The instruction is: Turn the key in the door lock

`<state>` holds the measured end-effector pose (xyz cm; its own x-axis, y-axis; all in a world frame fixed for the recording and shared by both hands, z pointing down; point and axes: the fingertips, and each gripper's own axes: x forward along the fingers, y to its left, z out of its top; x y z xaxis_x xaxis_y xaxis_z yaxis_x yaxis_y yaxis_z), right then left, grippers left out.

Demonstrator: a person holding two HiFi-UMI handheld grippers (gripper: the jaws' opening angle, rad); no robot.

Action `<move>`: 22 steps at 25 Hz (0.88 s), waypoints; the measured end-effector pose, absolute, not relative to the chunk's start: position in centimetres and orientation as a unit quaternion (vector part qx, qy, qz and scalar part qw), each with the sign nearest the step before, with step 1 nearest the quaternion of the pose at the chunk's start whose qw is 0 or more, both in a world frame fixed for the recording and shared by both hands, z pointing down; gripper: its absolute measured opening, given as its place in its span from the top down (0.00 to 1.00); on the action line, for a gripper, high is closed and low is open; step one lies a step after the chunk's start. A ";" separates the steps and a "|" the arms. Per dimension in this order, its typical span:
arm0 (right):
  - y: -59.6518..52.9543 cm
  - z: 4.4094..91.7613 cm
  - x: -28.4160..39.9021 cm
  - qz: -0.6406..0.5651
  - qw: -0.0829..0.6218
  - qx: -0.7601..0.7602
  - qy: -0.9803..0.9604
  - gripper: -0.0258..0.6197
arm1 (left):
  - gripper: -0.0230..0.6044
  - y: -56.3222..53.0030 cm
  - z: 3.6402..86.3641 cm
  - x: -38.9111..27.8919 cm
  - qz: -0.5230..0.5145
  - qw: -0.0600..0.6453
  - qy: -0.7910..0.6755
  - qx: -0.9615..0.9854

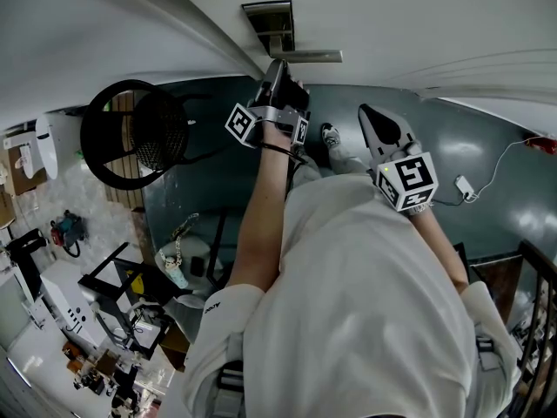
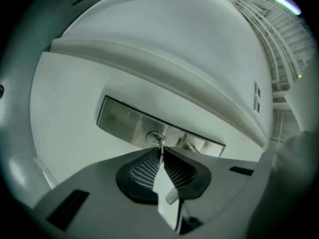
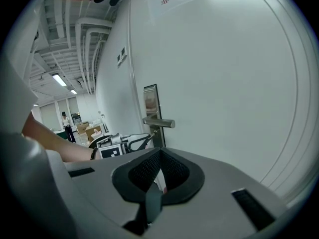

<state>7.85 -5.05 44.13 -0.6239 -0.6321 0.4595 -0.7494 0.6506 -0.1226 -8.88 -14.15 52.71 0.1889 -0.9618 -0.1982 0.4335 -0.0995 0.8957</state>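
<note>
Nearest in the left gripper view, the left gripper (image 2: 160, 151) has its ribbed pads (image 2: 144, 167) pinched on the key (image 2: 160, 144) at lower centre of the frame. We judge that the grip is on the key's flat head so that rolling the wrist will carry the key round. The key is seated in the lock cylinder (image 2: 155, 137). Its long axis runs from the pads straight into the cylinder, pointing up the frame and away from the camera, square to the lock plate (image 2: 119, 118). That plate lies slanted across the frame, lower at the right, which we read as the gripper being rolled about the key's axis. In the right gripper view, the right gripper (image 3: 159, 154) has its jaws pressed together on nothing at lower centre. It is held well back from the door handle (image 3: 159, 122) and the door (image 3: 224, 83), in our judgement parked to leave the other gripper room.
</note>
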 end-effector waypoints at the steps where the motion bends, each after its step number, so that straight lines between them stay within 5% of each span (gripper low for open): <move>1: -5.0 44.1 7.8 0.153 0.192 0.389 -0.888 0.97 | 0.91 -14.1 52.7 -8.9 -0.563 0.609 -0.287 0.480; 7: -5.0 44.1 7.9 0.154 0.192 0.387 -0.888 0.97 | 0.78 -13.0 51.7 -9.0 -0.520 0.584 -0.317 0.537; 14: -4.8 44.3 7.2 0.154 0.191 0.378 -0.893 0.97 | 0.77 -11.3 51.4 -8.7 -0.410 0.544 -0.377 0.628; 22: -4.5 44.3 6.9 0.154 0.189 0.376 -0.894 0.97 | 0.77 -10.1 52.0 -8.2 -0.081 0.358 -0.491 0.790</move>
